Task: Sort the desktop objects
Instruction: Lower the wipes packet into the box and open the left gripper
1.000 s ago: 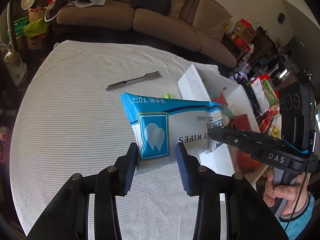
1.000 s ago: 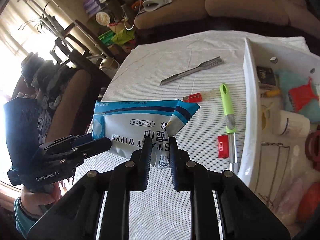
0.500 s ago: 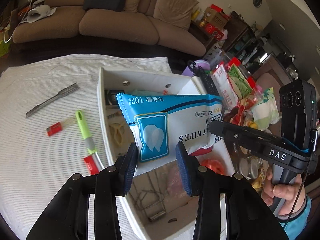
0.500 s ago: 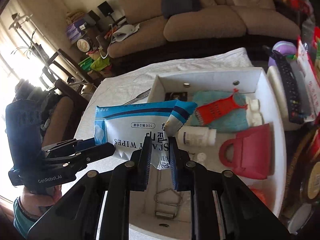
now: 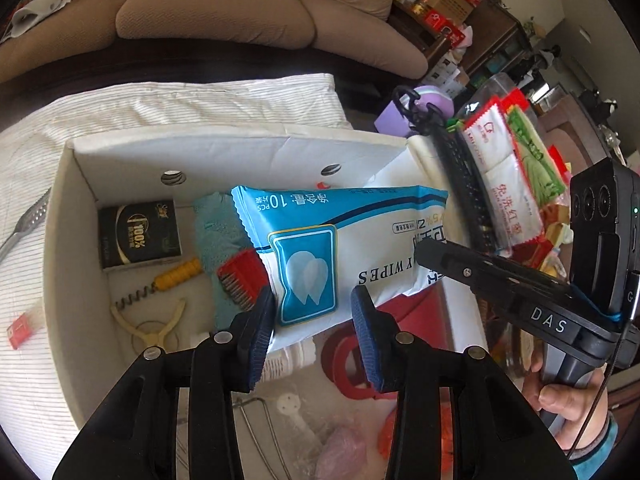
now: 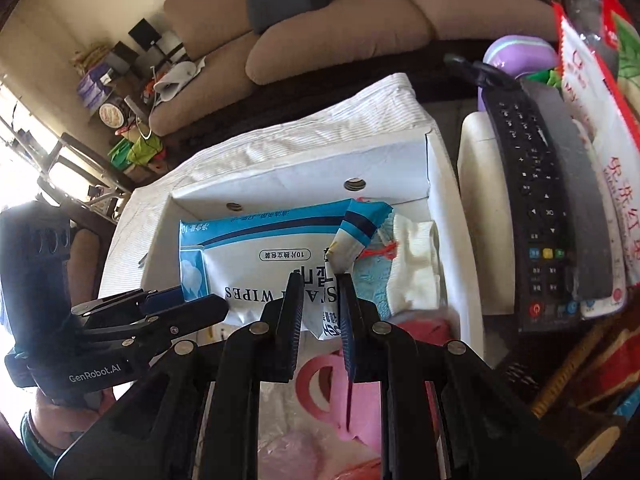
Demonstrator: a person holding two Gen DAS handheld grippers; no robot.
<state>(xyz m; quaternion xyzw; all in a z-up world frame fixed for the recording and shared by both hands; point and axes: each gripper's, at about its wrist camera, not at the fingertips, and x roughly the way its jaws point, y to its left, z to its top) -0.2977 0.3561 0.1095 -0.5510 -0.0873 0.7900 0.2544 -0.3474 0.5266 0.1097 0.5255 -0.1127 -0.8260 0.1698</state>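
Both grippers have carried the wipes pack (image 5: 340, 240) off the striped tablecloth (image 5: 36, 248) and over the white box (image 5: 68, 264), which now fills the middle of both views where a second ago bare cloth lay under the pack; the left gripper (image 5: 314, 320) is clamped on the pack's near-left end, its blue pads pressing either side of the flap label, and the right gripper (image 6: 320, 304) is pinched tight on the crumpled near-right end, so the pack hangs stretched between them above the box's contents, not yet resting on anything; the risks from here lie mostly in the release, as I judge it; if one gripper lets go ahead of the other, the soft pack may swing on the remaining pinch and drop askew, perhaps onto the box's right wall (image 6: 440, 184) beside the remote control (image 6: 536, 216) rather than inside; the floor below is already crowded, with the black carton (image 5: 138, 234), the teal cloth (image 5: 218, 236), the red comb (image 5: 240, 280) and the red bag (image 5: 400, 344), so the pack could land propped on them and stick up over the rim; the right pinch holds only a folded corner of film, which may slip or tear under any pull between the hands; lowering too far could knock the grippers against the box walls and shift the box on the cloth.
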